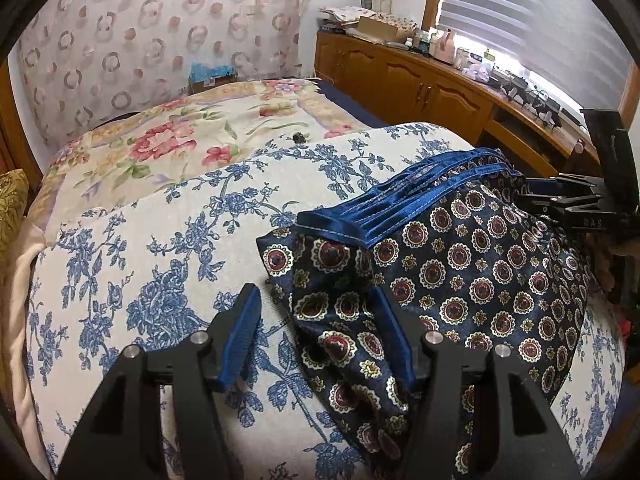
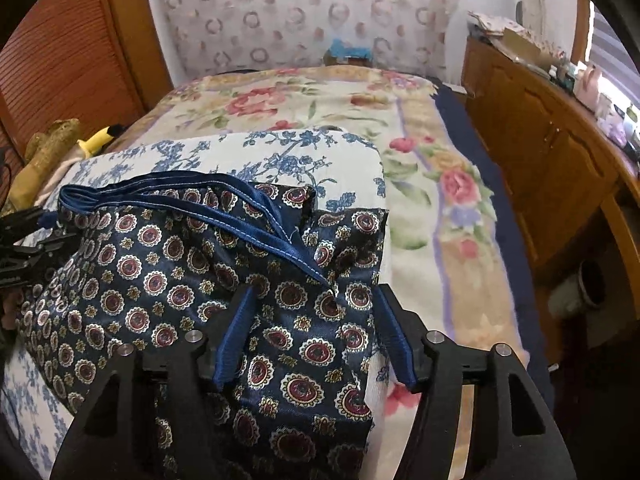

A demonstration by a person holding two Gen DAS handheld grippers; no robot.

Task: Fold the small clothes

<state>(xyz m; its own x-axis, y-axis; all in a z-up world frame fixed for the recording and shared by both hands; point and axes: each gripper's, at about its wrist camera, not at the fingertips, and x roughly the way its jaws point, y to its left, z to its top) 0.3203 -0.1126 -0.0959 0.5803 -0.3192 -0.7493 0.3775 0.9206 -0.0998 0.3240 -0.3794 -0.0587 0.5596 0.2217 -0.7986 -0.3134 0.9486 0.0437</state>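
— Presently, where are the patterned shorts (image 1: 460,272) laid?

— On the blue-flowered cloth (image 1: 160,248), towards its right edge, with the blue waistband (image 1: 400,200) bunched along the far side — flattened, it seems, so that a fold can be made.

— And how are the grippers held?

— The left gripper (image 1: 316,320) is spread wide over one leg; nothing is clamped. The right gripper (image 2: 316,316) is likewise wide open above the other leg — fabric lies between the fingers, ungripped.
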